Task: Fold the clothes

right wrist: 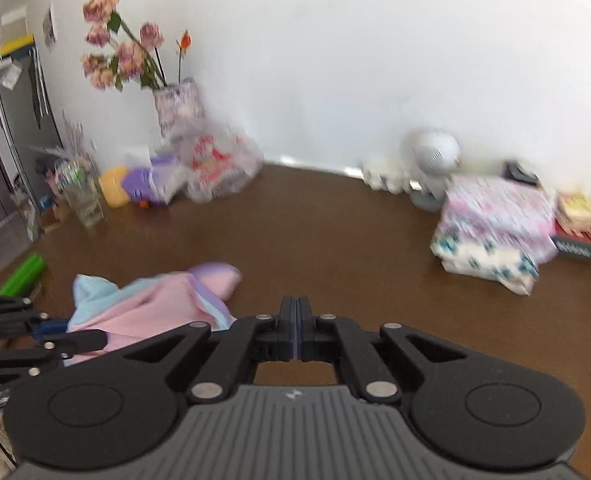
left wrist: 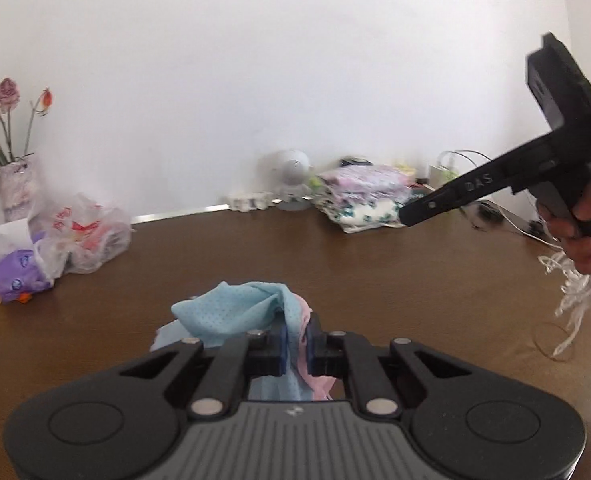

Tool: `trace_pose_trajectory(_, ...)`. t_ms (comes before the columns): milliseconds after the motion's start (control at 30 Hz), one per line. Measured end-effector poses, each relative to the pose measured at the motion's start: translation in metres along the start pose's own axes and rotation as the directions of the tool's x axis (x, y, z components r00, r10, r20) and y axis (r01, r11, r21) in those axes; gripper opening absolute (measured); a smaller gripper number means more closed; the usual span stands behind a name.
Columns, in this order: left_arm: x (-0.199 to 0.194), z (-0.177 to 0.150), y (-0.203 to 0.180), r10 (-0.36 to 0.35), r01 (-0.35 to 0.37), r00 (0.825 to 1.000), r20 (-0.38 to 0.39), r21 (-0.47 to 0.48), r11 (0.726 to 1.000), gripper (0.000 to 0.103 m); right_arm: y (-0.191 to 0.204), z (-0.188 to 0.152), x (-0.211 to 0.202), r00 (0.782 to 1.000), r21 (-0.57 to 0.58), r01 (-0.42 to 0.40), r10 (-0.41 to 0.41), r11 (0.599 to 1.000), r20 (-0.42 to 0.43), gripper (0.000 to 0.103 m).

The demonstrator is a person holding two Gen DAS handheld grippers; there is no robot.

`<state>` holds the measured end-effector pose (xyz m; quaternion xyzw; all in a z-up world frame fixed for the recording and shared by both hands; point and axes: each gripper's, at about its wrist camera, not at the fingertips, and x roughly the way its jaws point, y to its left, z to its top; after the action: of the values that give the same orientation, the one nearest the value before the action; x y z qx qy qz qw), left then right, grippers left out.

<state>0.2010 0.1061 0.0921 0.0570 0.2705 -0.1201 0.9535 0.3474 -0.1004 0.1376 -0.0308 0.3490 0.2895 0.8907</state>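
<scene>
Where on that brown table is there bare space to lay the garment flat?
The middle of the table lies bare, between the blue-pink garment in front and the folded stack at right. The back edge is crowded: plastic bags, vase, small fan.

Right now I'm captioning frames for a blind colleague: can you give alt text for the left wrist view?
The left claw is shut on a bunched blue and pink garment over a brown table. At right a hand holds the right claw; folded clothes lie by the white wall.

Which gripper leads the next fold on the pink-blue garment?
Left, probably. The left gripper is already shut on the garment; the right gripper is shut on nothing, beside it.
</scene>
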Motion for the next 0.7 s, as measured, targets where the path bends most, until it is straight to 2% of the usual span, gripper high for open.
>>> trace_pose_trajectory(33,-0.002,-0.012,-0.017,-0.029,0.03,0.999,-0.024,0.001,1.0,0.008,0.0,-0.014,-0.003,0.999,0.011,-0.014,0.014,1.0,-0.031,0.005)
trace_pose_trajectory(100,-0.003,-0.039,-0.043,-0.072,0.072,0.994,-0.082,-0.008,0.997,0.008,0.0,-0.036,-0.002,0.995,0.044,-0.048,0.052,0.998,-0.086,0.021)
trace_pose_trajectory(133,-0.005,-0.05,-0.049,-0.077,0.075,0.992,-0.101,-0.027,0.997,0.009,0.001,-0.046,0.001,0.99,0.06,-0.071,0.077,0.996,-0.114,0.026)
trace_pose_trajectory(167,-0.007,-0.059,-0.052,-0.077,0.071,0.99,-0.116,-0.051,0.996,0.012,0.003,-0.056,0.003,0.984,0.076,-0.093,0.103,0.993,-0.142,0.036)
trace_pose_trajectory(200,-0.009,-0.068,-0.056,-0.077,0.067,0.988,-0.131,-0.076,0.995,0.016,0.008,-0.063,0.006,0.98,0.072,-0.111,0.122,0.991,-0.157,0.039)
trace_pose_trajectory(267,-0.023,-0.075,-0.049,-0.082,0.066,0.989,-0.126,-0.133,0.989,0.028,0.021,-0.072,0.01,0.973,0.047,-0.145,0.151,0.988,-0.174,0.04)
trace_pose_trajectory(300,-0.033,-0.076,-0.043,-0.082,0.064,0.99,-0.111,-0.158,0.985,0.043,0.028,-0.07,0.013,0.971,0.032,-0.159,0.162,0.987,-0.174,0.043)
trace_pose_trajectory(333,-0.042,-0.076,-0.036,-0.061,0.044,0.994,-0.094,-0.17,0.984,0.059,0.036,-0.068,0.016,0.97,0.013,-0.174,0.174,0.985,-0.17,0.047)
trace_pose_trajectory(367,-0.052,-0.076,-0.029,-0.031,0.017,0.997,-0.077,-0.178,0.984,0.064,0.044,-0.065,0.02,0.968,-0.011,-0.19,0.186,0.982,-0.167,0.053)
trace_pose_trajectory(433,-0.067,-0.076,-0.014,0.057,-0.065,0.997,-0.05,-0.177,0.982,0.076,0.061,-0.058,0.03,0.964,-0.061,-0.222,0.21,0.973,-0.163,0.055)
trace_pose_trajectory(500,-0.069,-0.074,0.002,0.126,-0.133,0.991,-0.049,-0.174,0.976,0.079,0.08,-0.052,0.044,0.963,-0.148,-0.234,0.207,0.961,-0.172,0.056)
trace_pose_trajectory(567,-0.063,-0.076,0.02,0.155,-0.168,0.985,-0.08,-0.194,0.966,0.079,0.099,-0.046,0.062,0.961,-0.223,-0.236,0.193,0.946,-0.196,0.056)
trace_pose_trajectory(667,-0.045,-0.079,0.044,0.135,-0.165,0.981,-0.136,-0.237,0.957,0.078,0.118,-0.041,0.094,0.945,-0.263,-0.258,0.186,0.93,-0.269,0.056)
trace_pose_trajectory(700,-0.038,-0.08,0.051,0.122,-0.157,0.981,-0.147,-0.25,0.956,0.077,0.122,-0.04,0.101,0.947,-0.272,-0.239,0.163,0.932,-0.276,0.056)
